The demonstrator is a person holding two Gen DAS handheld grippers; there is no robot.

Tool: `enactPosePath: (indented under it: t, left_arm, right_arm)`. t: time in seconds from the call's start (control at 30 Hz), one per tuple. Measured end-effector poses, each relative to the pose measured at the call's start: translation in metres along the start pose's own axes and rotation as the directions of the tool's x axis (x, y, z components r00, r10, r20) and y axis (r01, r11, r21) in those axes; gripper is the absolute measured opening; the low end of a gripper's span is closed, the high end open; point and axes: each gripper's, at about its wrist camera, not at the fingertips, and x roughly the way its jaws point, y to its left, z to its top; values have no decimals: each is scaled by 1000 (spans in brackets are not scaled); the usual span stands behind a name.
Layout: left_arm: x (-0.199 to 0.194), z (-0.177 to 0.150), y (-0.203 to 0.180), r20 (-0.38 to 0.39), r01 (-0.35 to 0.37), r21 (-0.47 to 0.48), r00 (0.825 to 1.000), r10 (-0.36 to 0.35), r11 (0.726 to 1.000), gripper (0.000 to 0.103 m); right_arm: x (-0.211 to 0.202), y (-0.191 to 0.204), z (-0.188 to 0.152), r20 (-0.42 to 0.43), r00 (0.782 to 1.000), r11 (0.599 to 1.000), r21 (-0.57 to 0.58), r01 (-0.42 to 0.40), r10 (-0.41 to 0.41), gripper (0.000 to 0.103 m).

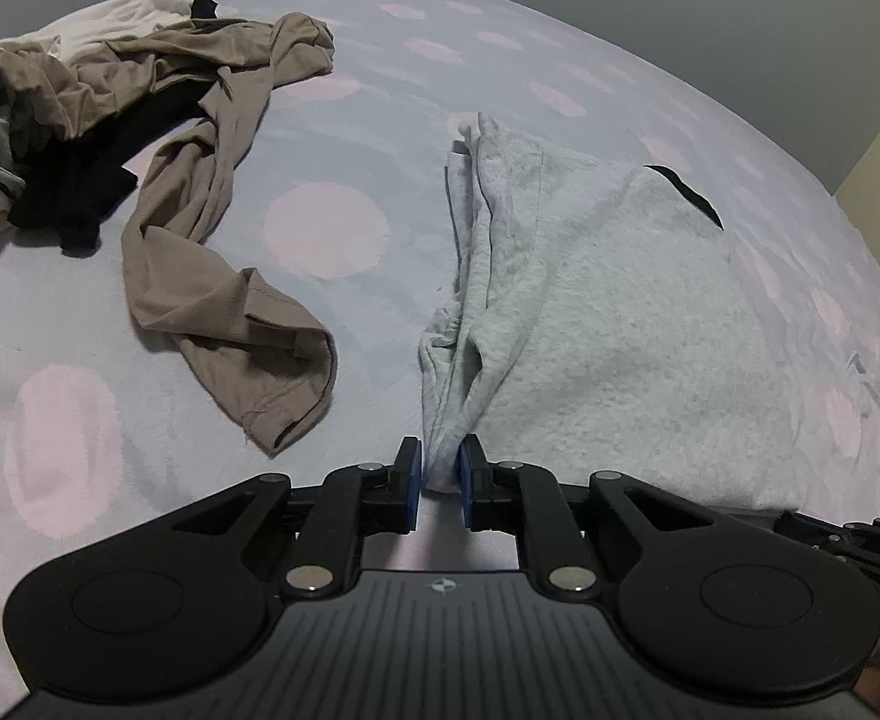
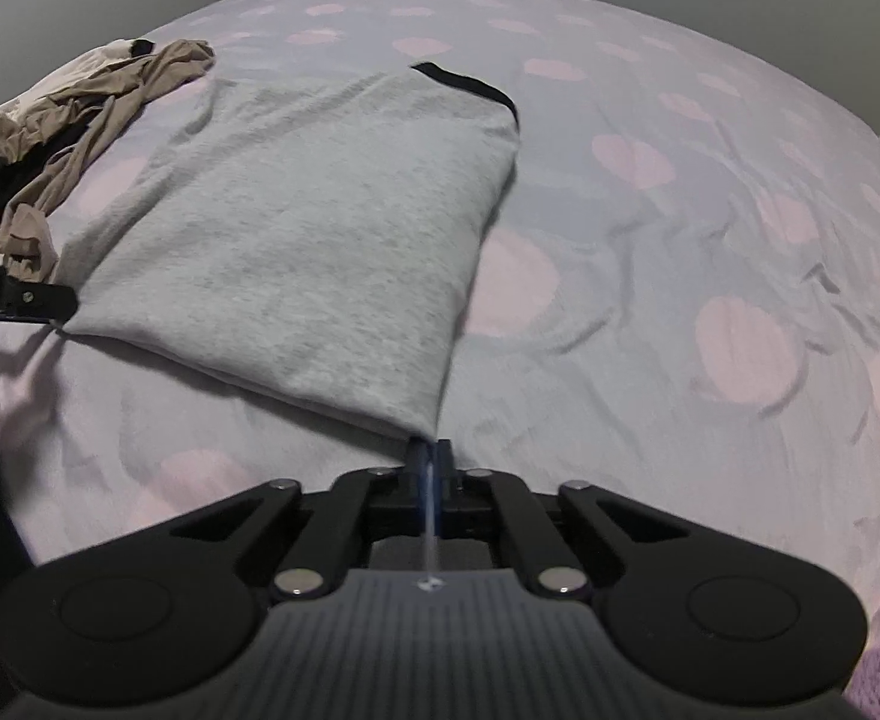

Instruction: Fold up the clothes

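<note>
On the bedsheet (image 2: 649,312), grey shirt (image 2: 320,228) lengthwise, collar (image 2: 469,84) far from both tools.

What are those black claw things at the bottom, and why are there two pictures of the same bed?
Those are two hand-held grippers, like big tongs a person squeezes. Each carries a camera, so each picture looks along one gripper. The left hand-held gripper pinches a bunched corner of the grey shirt. The right hand-held gripper pinches another corner of that shirt, which lies on the spotted bedsheet. A pile of brown, black and white clothes waits nearby for folding.
</note>
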Motion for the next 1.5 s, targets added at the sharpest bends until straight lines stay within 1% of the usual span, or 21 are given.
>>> enactPosePath:
  t: [0.07,0.2,0.3,0.33,0.43,0.5,0.53,0.57,0.6,0.63,0.67,0.7,0.77,0.83,0.9,0.93,1.0,1.1,1.23,1.37,1.5]
  left_arm:
    - [-2,-1,-1,-2,-14,1,1000,14,1000,15]
    - [-7,-4,-2,-18,-49,2,999,49,999,17]
    - [-13,-9,3,-18,-115,9,993,115,993,17]
    - [-17,-11,7,-6,-110,1,994,110,994,17]
    - [-27,-10,18,24,-61,-52,998,62,997,17]
    - [-31,-6,18,51,-50,-58,997,53,997,22]
    - [-33,-4,16,67,-46,-53,997,50,998,29]
    - [-34,-2,13,83,-39,-48,996,43,998,42]
    - [-36,-1,11,100,-29,-45,994,34,999,51]
    - [-37,1,8,118,-14,-47,993,20,999,60]
    - [-38,3,6,133,0,-51,991,6,999,61]
    - [-38,4,5,147,13,-56,989,-5,998,61]
    - [-38,8,2,170,20,-64,985,-9,998,64]
    - [-38,11,-1,193,23,-71,981,-9,997,68]
    - [-36,14,0,208,47,-85,978,-29,995,75]
    - [-33,16,2,217,77,-102,975,-53,992,75]
    - [-27,20,6,224,121,-148,971,-86,982,75]
    - [-17,27,10,217,125,-168,972,-87,978,75]
    - [2,43,11,177,143,-129,977,-119,981,75]
    - [24,61,9,145,166,-123,978,-148,979,75]
    - [55,81,10,88,178,-120,982,-168,977,75]
  right_arm:
    - [-1,-4,-1,-4,1000,1000,25,-8,8,0]
    - [-6,-6,-3,1,1000,999,44,-12,12,0]
    - [-12,-8,-3,19,1000,998,59,-11,9,3]
    - [-14,-8,-3,26,1000,998,65,-11,9,4]
    - [-22,-13,-1,65,997,995,95,-43,37,5]
    - [-27,-15,1,104,993,992,112,-63,52,6]
    - [-29,-16,2,123,991,990,118,-72,57,6]
    - [-31,-17,3,143,988,989,123,-81,63,9]
    - [-32,-17,4,159,985,988,128,-89,68,17]
    - [-33,-18,5,178,981,986,136,-97,72,23]
    - [-34,-20,7,197,977,984,144,-106,77,32]
    - [-35,-22,8,217,973,982,153,-114,79,37]
    - [-34,-26,12,240,967,977,170,-127,84,41]
    - [-33,-30,15,261,962,972,189,-138,86,50]
    - [-30,-33,19,267,960,969,206,-137,79,59]
    - [-28,-34,21,269,960,967,215,-138,77,60]
    - [-23,-37,25,271,959,961,235,-144,78,67]
    - [-16,-41,31,276,958,953,261,-157,82,70]
    - [-7,-49,42,278,955,934,302,-190,104,73]
    - [9,-55,56,270,954,924,316,-216,131,75]
    - [28,-61,70,257,953,912,332,-241,159,75]
